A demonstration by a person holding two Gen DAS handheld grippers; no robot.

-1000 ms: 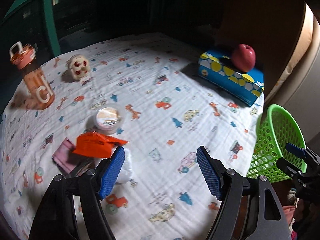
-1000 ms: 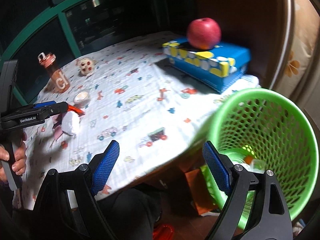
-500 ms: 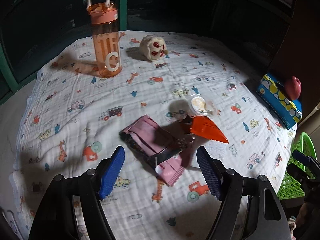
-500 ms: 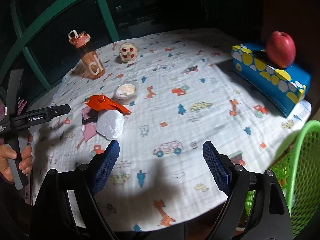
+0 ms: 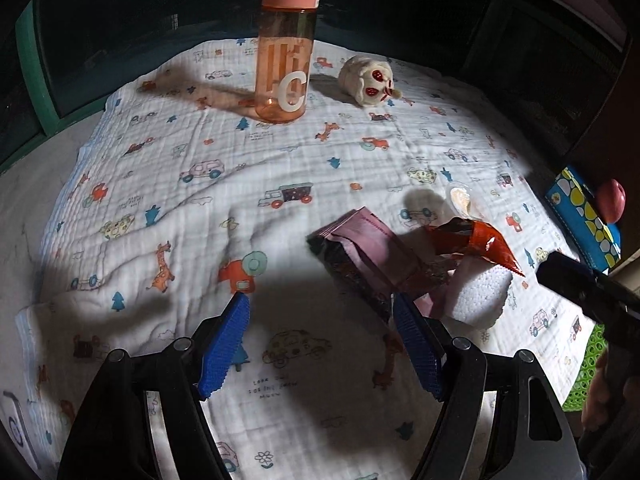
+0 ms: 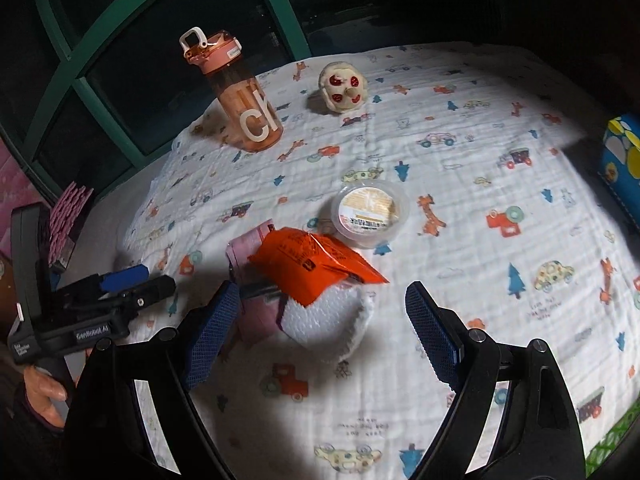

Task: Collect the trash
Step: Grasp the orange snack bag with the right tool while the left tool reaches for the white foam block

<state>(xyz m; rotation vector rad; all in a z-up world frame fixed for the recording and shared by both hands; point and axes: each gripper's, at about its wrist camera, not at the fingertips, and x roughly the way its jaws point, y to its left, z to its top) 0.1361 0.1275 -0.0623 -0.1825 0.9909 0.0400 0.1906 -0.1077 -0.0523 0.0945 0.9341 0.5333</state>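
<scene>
A pile of trash lies on the printed cloth: a pink wrapper (image 5: 372, 248) (image 6: 250, 248), an orange wrapper (image 5: 484, 242) (image 6: 316, 266), a white foam piece (image 5: 478, 292) (image 6: 324, 318) and a small plastic cup with a lid (image 5: 460, 200) (image 6: 370, 212). My left gripper (image 5: 322, 346) is open and empty, just short of the pink wrapper. My right gripper (image 6: 322, 338) is open and empty, with the foam piece and orange wrapper between its fingers' line. A green basket (image 5: 588, 364) (image 6: 616, 440) shows at the table's right edge.
An orange water bottle (image 5: 286, 48) (image 6: 240, 100) stands at the back, with a round white toy (image 5: 370, 80) (image 6: 344, 88) beside it. A blue tissue box (image 5: 584, 216) (image 6: 624, 160) with a red apple (image 5: 612, 200) sits at the right.
Both grippers swung away from the green basket toward the trash pile and came closer to it. Both stayed open.
</scene>
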